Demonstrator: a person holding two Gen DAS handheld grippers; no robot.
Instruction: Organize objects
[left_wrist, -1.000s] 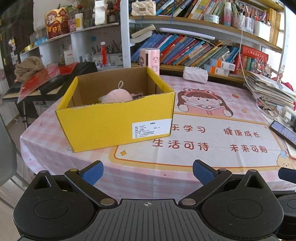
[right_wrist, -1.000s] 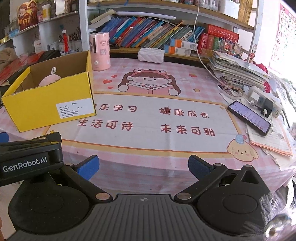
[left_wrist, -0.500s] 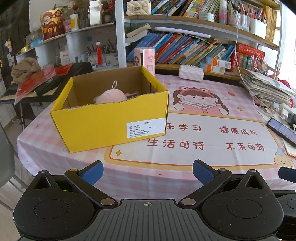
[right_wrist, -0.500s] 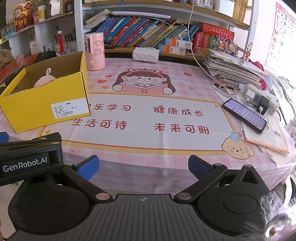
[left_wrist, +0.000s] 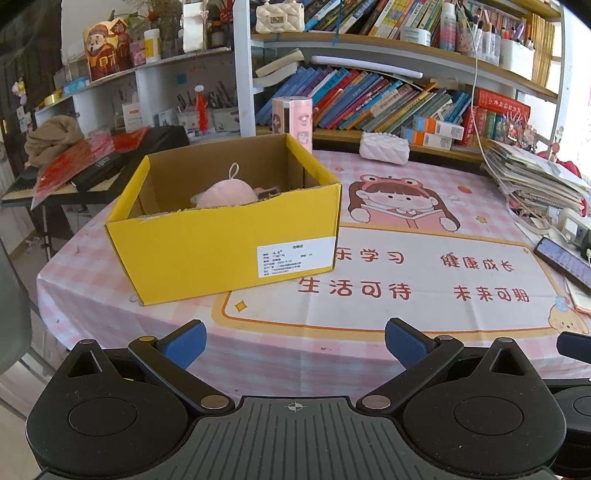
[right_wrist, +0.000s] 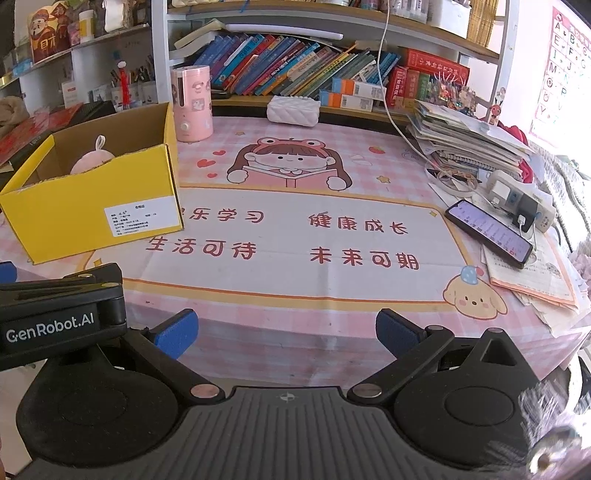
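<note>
A: What is sitting toward the table's (right_wrist: 295, 332) left edge?

B: A yellow cardboard box (left_wrist: 221, 243) is standing there open, and a pink plush toy (left_wrist: 225, 194) is lying inside it.

A: And the grippers?

B: The left gripper (left_wrist: 295, 343) is hovering off the near edge, spread wide and gripping nothing. The right gripper (right_wrist: 286, 328) is hanging beside it, likewise released. A phone (right_wrist: 487, 232) is lying near the right edge.
</note>
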